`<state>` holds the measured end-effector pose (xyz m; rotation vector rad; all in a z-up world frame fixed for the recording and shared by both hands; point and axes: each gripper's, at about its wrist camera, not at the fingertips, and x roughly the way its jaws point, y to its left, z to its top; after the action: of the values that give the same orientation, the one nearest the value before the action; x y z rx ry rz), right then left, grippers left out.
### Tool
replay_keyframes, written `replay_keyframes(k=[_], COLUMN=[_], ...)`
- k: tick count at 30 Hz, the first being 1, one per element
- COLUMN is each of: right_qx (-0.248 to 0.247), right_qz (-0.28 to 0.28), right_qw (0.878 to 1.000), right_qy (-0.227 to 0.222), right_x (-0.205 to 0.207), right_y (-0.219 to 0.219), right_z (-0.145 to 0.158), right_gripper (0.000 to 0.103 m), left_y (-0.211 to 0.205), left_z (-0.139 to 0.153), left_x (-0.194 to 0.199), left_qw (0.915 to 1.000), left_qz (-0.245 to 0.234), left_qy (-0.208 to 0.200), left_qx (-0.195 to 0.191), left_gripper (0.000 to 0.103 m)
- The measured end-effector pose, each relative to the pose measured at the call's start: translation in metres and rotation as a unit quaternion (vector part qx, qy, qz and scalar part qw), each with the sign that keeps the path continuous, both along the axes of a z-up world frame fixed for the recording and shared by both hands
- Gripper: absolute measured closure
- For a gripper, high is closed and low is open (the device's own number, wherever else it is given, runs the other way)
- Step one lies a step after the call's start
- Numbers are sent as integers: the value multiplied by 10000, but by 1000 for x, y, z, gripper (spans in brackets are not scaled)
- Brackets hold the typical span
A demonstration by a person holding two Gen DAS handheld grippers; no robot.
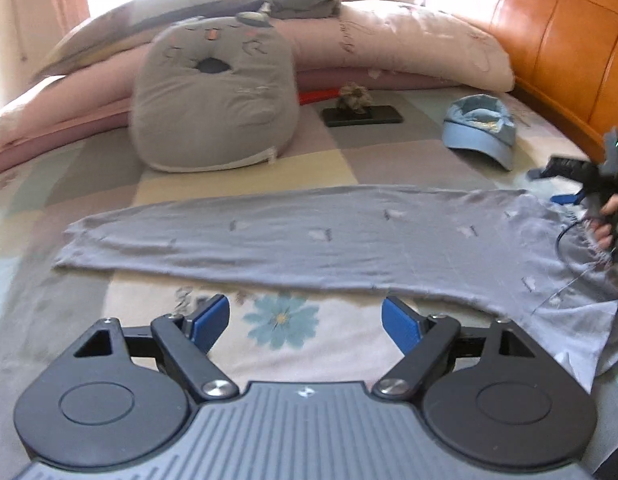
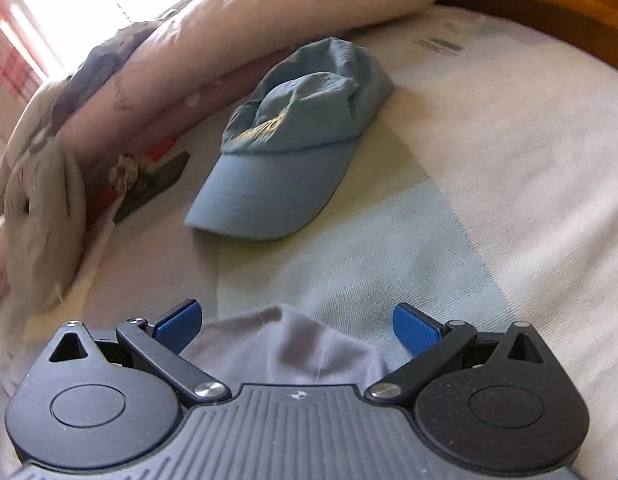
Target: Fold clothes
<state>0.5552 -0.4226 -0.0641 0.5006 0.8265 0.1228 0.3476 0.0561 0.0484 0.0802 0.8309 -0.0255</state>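
Garment: a grey garment (image 1: 293,236) lies in a long narrow band across the bed (image 1: 293,336), smoothed flat along most of its length; the right end is looser and bunched. It looks doubled lengthwise, though I can't tell how many layers there are.
Left claw: the left claw (image 1: 305,320) hovers over the floral bedspread just short of the garment's near edge, spread wide, nothing between its blue pads. My guess is it stands ready to take that edge.
Right claw: the right claw (image 2: 295,326) is also spread wide and holds nothing; a grey fold of the garment (image 2: 285,352) sits just under and between its fingers. From the left view it is at the bunched end, gripped by a hand (image 1: 607,220).
Why so: one claw at each part of the strip suits lifting or turning it evenly.
Stage: the band could be mid-fold or freshly laid out narrow; the pictures don't settle which.
Around: a blue cap (image 2: 293,140), a grey cushion (image 1: 213,100) and pillows (image 1: 389,40) lie beyond, well apart from the garment.
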Motion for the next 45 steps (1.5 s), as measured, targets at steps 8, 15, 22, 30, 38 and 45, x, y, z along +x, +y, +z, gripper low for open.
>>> replay_keyframes(k=[8,15,22,30,38,45], right_qx=[145,368,-678,-993,-762,-799], right_qz=[797,1312,1841,883,938,1467], right_qw=[9966,9907,9796,9907,9906,9852], right_qy=[-151,47,-443,-275,-645,-391], right_x=[-22,-45,-54,-53,-76,-120], right_y=[-39,-71,-41,-59,-22,30], right_z=[10,-19,-18,-9,23,28], right_gripper=[7,44,79,71,45,30], left_y=[-7,-23,-33,-36,-39,-30], left_z=[3,-3,-5,-9,-12,-19], left_x=[-32,-30,-21,-14,-15,-28], left_qw=[9988,9991,9994,9993,9994,9994], left_qz=[494,401,284,246,154,167], left_qy=[27,140,183,276,304,295], left_qx=[-14,6,64,66,55,-102], left_gripper=[19,19,19,19,19,19])
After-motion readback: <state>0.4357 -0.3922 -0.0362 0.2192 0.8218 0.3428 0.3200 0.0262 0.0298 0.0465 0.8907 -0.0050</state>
